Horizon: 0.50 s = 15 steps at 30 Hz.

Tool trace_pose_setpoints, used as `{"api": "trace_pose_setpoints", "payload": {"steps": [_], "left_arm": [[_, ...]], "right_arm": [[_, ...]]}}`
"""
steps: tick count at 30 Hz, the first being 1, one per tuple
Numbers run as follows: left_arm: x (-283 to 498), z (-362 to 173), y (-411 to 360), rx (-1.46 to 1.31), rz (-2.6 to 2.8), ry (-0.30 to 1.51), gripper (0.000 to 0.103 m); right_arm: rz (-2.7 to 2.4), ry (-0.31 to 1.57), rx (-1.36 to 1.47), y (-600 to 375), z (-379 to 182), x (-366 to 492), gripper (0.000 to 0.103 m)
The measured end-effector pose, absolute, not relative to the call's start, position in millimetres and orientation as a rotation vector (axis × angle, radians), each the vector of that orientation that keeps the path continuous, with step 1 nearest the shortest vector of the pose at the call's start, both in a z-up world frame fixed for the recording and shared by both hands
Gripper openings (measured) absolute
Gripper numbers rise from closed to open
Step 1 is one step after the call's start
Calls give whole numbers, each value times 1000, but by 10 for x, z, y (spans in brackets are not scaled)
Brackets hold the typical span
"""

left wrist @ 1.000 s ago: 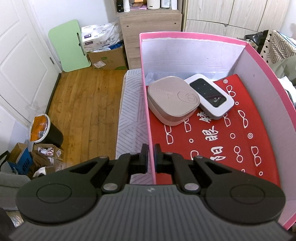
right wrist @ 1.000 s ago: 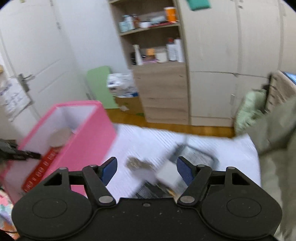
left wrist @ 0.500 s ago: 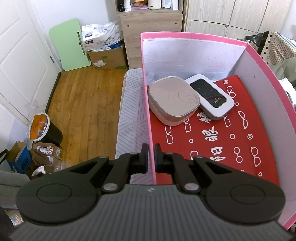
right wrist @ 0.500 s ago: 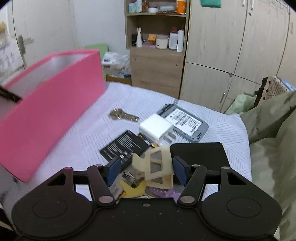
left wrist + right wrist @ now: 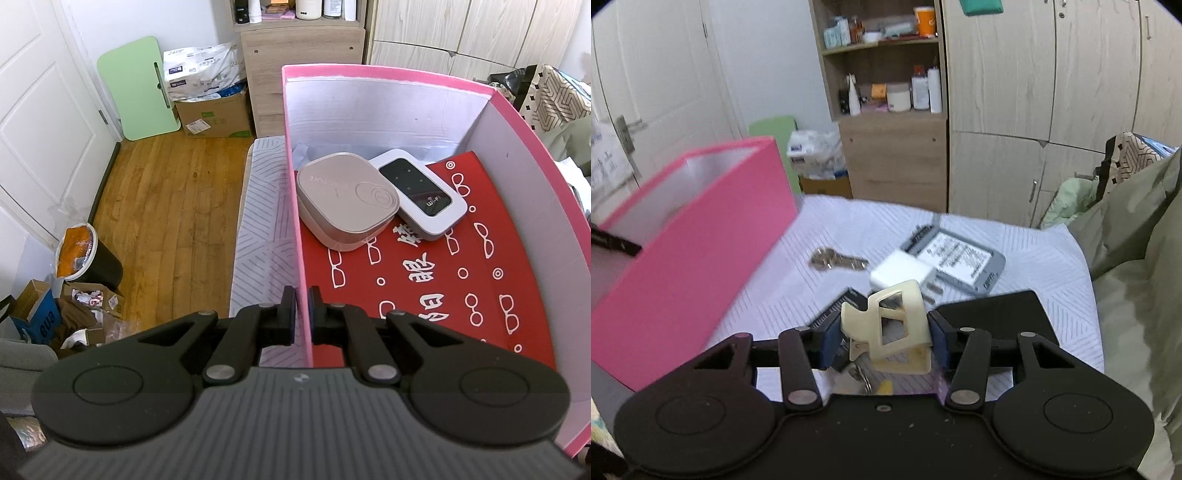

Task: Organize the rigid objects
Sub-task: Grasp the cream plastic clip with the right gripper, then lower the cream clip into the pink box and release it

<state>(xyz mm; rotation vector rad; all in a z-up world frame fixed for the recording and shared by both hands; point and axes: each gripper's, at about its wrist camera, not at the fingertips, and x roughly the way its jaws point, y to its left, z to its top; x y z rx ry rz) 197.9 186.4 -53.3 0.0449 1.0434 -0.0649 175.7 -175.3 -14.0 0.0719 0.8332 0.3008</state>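
My left gripper (image 5: 300,312) is shut on the left wall of the pink box (image 5: 295,206). Inside the box a beige rounded case (image 5: 345,199) and a white Wi-Fi device (image 5: 421,194) lie on a red patterned item (image 5: 443,288). My right gripper (image 5: 884,341) is shut on a cream hair claw clip (image 5: 890,326), held above the bed. The pink box (image 5: 698,251) stands to its left. On the bed lie keys (image 5: 836,260), a white charger plug (image 5: 901,273), a grey device (image 5: 960,258), a black card (image 5: 836,312) and a black flat item (image 5: 993,312).
The white bedspread (image 5: 1034,266) carries the loose items. Olive bedding (image 5: 1137,280) piles at the right. A wooden shelf unit (image 5: 894,110) and wardrobe doors stand behind. The left wrist view shows wood floor (image 5: 170,206), a bin (image 5: 86,258) and boxes.
My right gripper has closed on the cream hair clip and lifted it off the bed. The left gripper has kept its hold on the box wall.
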Motion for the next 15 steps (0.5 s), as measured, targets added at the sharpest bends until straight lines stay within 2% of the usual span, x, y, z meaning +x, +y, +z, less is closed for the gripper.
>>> {"api": "trace_pose_setpoints", "payload": {"steps": [4, 9, 15], "left_arm": [[1980, -531, 1876, 42, -66, 1043, 6], [1981, -540, 1884, 37, -69, 1043, 6], [1988, -545, 1891, 24, -69, 1041, 6]], "right_arm": [[347, 777, 90, -1645, 12, 1768, 55], [535, 607, 119, -1414, 305, 1747, 55], [765, 553, 73, -944, 522, 1981, 55]]}}
